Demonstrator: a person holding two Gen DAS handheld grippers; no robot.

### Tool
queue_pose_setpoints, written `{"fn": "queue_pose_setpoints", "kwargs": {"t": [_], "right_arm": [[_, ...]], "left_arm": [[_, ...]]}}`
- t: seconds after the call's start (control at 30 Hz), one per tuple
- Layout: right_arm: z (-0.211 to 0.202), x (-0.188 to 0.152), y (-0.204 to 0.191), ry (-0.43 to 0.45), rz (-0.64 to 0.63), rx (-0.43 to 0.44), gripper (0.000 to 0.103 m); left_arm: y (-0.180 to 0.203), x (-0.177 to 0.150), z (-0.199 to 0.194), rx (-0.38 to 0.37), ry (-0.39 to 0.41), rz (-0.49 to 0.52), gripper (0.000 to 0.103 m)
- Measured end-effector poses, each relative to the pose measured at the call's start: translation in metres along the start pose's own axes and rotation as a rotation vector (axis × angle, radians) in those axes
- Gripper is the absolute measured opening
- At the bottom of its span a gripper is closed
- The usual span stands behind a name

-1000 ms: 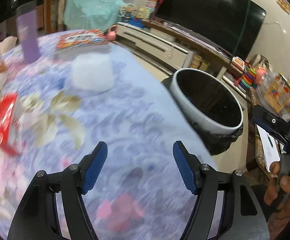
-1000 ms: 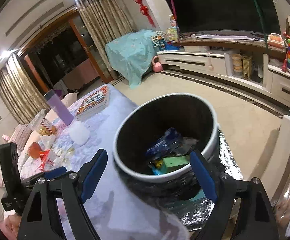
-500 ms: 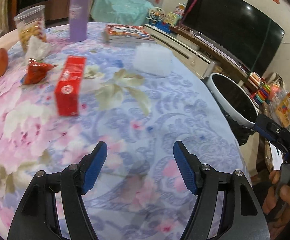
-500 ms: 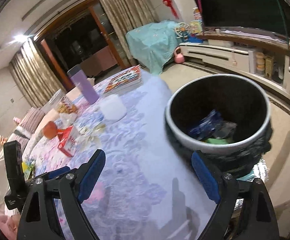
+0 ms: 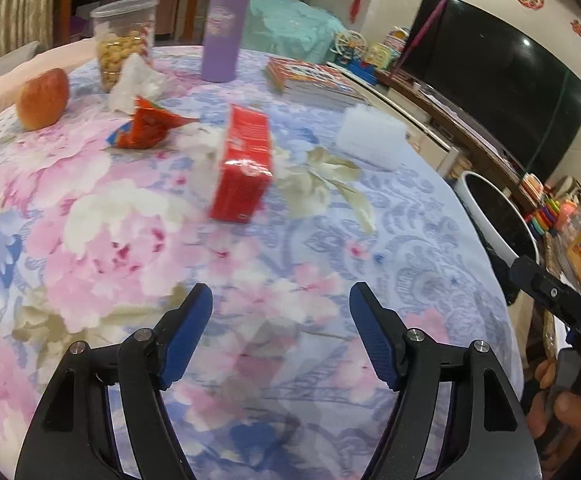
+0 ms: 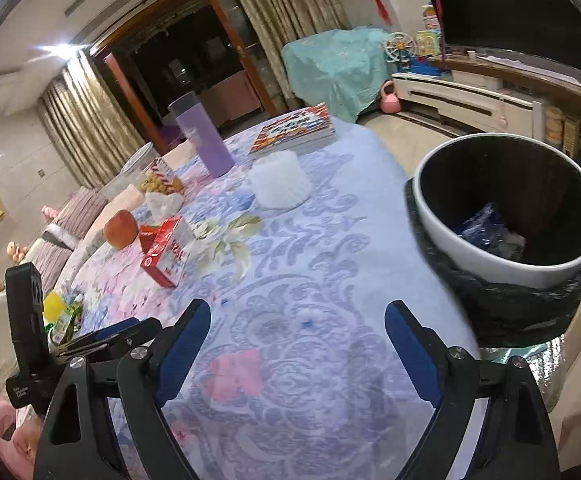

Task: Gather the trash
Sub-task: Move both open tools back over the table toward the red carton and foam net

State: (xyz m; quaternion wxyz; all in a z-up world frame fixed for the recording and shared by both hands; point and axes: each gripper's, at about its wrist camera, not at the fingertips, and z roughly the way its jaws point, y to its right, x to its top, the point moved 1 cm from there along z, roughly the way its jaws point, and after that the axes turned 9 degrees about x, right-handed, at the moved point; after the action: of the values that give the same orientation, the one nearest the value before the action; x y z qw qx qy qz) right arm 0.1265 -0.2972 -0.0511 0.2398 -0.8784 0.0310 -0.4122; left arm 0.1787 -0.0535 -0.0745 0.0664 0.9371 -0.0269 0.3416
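Note:
A red carton [image 5: 244, 166] lies on the floral tablecloth ahead of my open, empty left gripper [image 5: 280, 300]; it also shows in the right wrist view [image 6: 166, 252]. A red snack wrapper [image 5: 148, 126] and crumpled white tissue [image 5: 136, 80] lie farther back left. The white bin with a black liner [image 6: 506, 216] stands off the table's right edge and holds several wrappers; its rim shows in the left wrist view [image 5: 486, 208]. My right gripper [image 6: 296, 316] is open and empty over the table's near edge, left of the bin.
An apple [image 5: 42, 98], a snack jar [image 5: 124, 40], a purple tumbler [image 5: 222, 26], a book [image 5: 314, 82] and a white foam block [image 5: 370, 138] stand on the table. Yellow and green items [image 6: 60, 312] lie at the table's left edge.
Both grippers have swung left, away from the bin and toward the table. The red carton and wrapper have come into the centre of the left wrist view.

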Motion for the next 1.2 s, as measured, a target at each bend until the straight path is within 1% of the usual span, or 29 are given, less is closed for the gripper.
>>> {"fn": "queue_pose_setpoints", "kwargs": {"t": [0.13,0.33,0.63,0.9,1.03,1.2], "right_arm": [[0.012,-0.001,-0.005,-0.016,-0.005,0.011,0.091],[0.030,0.000,-0.014,-0.039,-0.030,0.025,0.091],[0.057,0.008,-0.018,-0.070,-0.067,0.027,0.092],[0.079,0.025,-0.016,-0.074,-0.084,0.018,0.092],[0.090,0.035,-0.014,-0.060,-0.106,0.008,0.092],[0.107,0.048,-0.006,-0.074,-0.092,0.008,0.092]], "left_arm": [[-0.011,0.002,0.003,0.018,-0.004,-0.031,0.075],[-0.019,0.005,0.004,0.033,-0.004,-0.043,0.078],[-0.027,0.011,0.011,0.061,0.000,-0.048,0.079],[-0.028,0.022,0.021,0.067,-0.005,-0.057,0.080],[-0.025,0.029,0.029,0.074,-0.012,-0.059,0.080],[-0.022,0.039,0.041,0.059,-0.032,-0.061,0.081]]}}
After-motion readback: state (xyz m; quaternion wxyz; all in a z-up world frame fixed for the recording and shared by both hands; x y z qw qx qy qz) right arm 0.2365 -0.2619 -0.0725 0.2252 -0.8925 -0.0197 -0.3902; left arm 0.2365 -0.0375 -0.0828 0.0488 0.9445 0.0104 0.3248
